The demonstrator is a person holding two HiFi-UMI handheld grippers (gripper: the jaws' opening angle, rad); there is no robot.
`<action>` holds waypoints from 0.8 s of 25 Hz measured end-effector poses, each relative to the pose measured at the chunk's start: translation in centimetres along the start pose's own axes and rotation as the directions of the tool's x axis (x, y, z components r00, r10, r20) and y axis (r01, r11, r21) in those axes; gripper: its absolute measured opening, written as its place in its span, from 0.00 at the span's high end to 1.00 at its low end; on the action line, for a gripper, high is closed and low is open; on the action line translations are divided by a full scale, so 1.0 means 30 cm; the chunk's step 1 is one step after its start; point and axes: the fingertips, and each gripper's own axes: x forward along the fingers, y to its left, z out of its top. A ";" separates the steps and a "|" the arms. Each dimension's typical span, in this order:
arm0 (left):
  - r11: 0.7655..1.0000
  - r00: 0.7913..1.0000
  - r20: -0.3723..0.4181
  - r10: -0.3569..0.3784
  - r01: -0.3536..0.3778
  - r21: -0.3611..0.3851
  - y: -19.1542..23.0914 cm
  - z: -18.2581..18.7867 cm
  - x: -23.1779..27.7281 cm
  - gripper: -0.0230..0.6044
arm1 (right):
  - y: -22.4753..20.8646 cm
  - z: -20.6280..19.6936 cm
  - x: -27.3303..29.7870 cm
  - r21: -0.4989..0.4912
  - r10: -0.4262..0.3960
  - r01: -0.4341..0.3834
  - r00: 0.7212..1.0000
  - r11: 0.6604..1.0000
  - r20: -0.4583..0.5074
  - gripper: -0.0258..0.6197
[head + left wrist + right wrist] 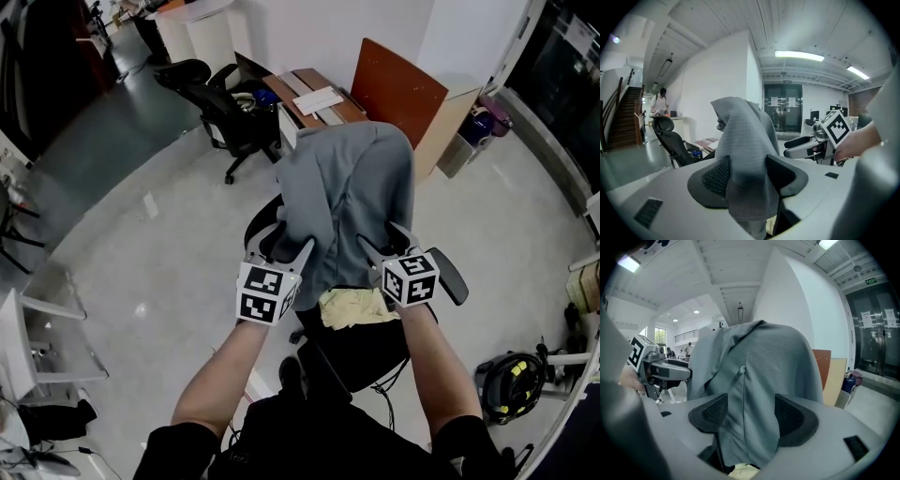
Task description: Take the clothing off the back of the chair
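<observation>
From above, in the head view, a grey garment [347, 202] hangs draped over the back of a black chair [370, 347], covering the top of the back and falling toward the seat. A yellow cloth [356, 307] lies on the seat just below its hem. The left gripper [281, 248] meets the garment's lower left edge and the right gripper [380, 239] its lower right edge, both at about the same height, with bare forearms reaching in from below. Farther off stand a second black chair [220, 103], a desk [314, 98] and a brown board [398, 89] leaning by the wall.

Along the left gripper view, a narrow fold of the grey fabric runs down between the two dark pads [717, 176], which press on it from both sides; the claw is pinching the garment. The rest of the fabric rises in a peak above the jaws, and the other gripper shows at the right.

Along the right gripper view, a broader fold with a seam fills the gap between the jaws, and both pads bear against it, so this claw also grips the garment. The yellow cloth peeks out under the fold, and the left gripper shows at the left edge.
</observation>
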 end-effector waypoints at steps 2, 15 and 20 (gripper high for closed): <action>1.000 1.000 -0.002 0.010 -0.010 0.001 0.024 0.008 0.033 0.59 | -0.031 0.018 0.054 -0.003 -0.006 0.006 1.000 1.000 -0.010 0.46; 1.000 1.000 -0.008 -0.029 0.029 0.003 0.083 0.061 0.221 0.57 | -0.199 0.097 0.312 -0.021 -0.068 0.068 0.997 0.998 -0.031 0.40; 0.999 0.999 -0.021 -0.033 0.034 0.033 0.077 0.080 0.250 0.57 | -0.235 0.120 0.340 0.001 -0.098 0.098 0.995 0.995 -0.012 0.40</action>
